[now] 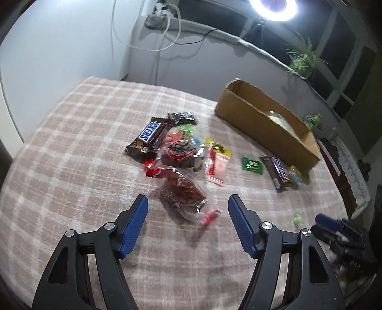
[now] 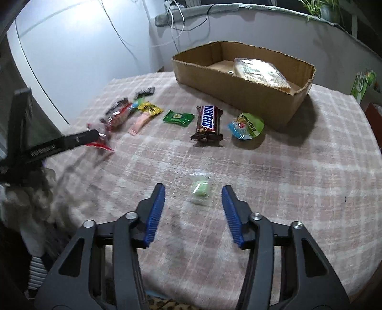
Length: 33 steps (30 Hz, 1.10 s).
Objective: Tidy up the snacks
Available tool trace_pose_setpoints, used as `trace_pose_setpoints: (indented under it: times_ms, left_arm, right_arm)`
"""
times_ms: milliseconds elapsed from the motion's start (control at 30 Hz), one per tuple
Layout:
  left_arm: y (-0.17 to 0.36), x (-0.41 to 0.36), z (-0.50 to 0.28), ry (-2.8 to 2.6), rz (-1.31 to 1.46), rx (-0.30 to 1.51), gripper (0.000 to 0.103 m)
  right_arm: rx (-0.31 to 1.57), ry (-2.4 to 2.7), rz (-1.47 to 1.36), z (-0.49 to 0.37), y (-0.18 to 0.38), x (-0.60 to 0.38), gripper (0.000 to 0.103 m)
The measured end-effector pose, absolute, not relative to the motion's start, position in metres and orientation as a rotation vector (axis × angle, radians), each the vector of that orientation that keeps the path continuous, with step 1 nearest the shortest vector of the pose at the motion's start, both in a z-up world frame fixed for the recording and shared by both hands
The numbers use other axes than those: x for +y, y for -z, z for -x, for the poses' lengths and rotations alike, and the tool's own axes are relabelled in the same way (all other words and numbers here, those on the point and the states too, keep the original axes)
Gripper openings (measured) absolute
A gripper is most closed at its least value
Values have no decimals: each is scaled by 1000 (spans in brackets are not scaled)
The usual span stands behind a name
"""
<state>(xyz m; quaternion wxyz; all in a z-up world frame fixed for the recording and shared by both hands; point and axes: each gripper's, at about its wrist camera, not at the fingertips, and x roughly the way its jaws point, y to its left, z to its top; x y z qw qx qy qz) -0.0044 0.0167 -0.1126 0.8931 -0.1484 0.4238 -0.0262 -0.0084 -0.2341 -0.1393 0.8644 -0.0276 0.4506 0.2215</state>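
Observation:
Snacks lie on a pink checked cloth. My left gripper (image 1: 188, 205) is open, its fingers either side of a clear packet of brown snack (image 1: 183, 193). Behind it is a pile with a large Snickers pack (image 1: 149, 138) and small sweets. My right gripper (image 2: 193, 194) is open around a small pale green candy (image 2: 200, 190) on the cloth. Beyond it lie a Snickers bar (image 2: 207, 122), a green packet (image 2: 177, 118) and a round jelly cup (image 2: 247, 125). The cardboard box (image 2: 229, 89) holds a wrapped cracker pack (image 2: 259, 72).
The left gripper shows at the left of the right wrist view (image 2: 59, 144). The right gripper shows at the right edge of the left wrist view (image 1: 339, 229). A ring light (image 1: 272, 9), a plant (image 1: 303, 59) and cables stand behind the table.

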Motion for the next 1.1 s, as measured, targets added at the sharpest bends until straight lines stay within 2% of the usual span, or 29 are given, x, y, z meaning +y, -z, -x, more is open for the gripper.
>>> trace_pose_setpoints:
  times_ms: [100, 400, 467, 567, 633, 667, 1100]
  left_arm:
    - [116, 19, -2, 42, 319, 892, 70]
    - [128, 27, -8, 2, 369, 901, 70]
    - [130, 29, -8, -3, 392, 893, 69]
    - [129, 28, -8, -5, 381, 880, 61]
    - [128, 26, -7, 9, 382, 871, 48]
    - [128, 25, -6, 16, 382, 867, 44]
    - [124, 29, 6, 35, 380, 829, 38]
  right_arm:
    - [972, -456, 65, -1, 146, -232, 46]
    - [980, -469, 152, -4, 153, -221, 25]
    - [973, -475, 162, -3, 154, -221, 25]
    - [972, -481, 157, -3, 154, -224, 24]
    - [972, -487, 154, -3, 154, -225, 24]
    - [971, -489, 153, -3, 154, -226, 24]
    - [967, -509, 93, 2, 146, -233, 24]
